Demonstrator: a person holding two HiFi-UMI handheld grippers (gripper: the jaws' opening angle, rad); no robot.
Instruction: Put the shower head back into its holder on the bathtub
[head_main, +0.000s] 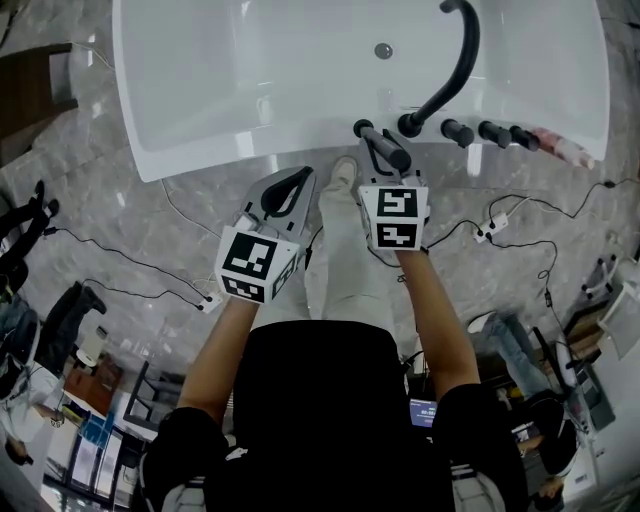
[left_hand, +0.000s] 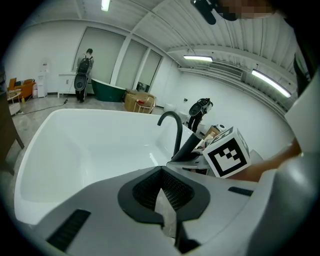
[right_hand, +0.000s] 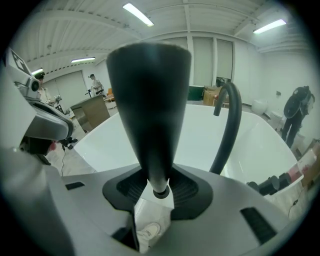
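Evidently your right gripper (right_hand: 160, 192) clamped the shower head (right_hand: 150, 100), pointing it ahead toward the bathtub (head_main: 200, 110). Your left gripper (left_hand: 167, 212) waited alongside, jaws together.

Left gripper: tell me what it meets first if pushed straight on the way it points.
Probably the white bathtub: the left gripper, jaws together and empty, points across the near rim into the basin. Whether it clears the rim is unclear.
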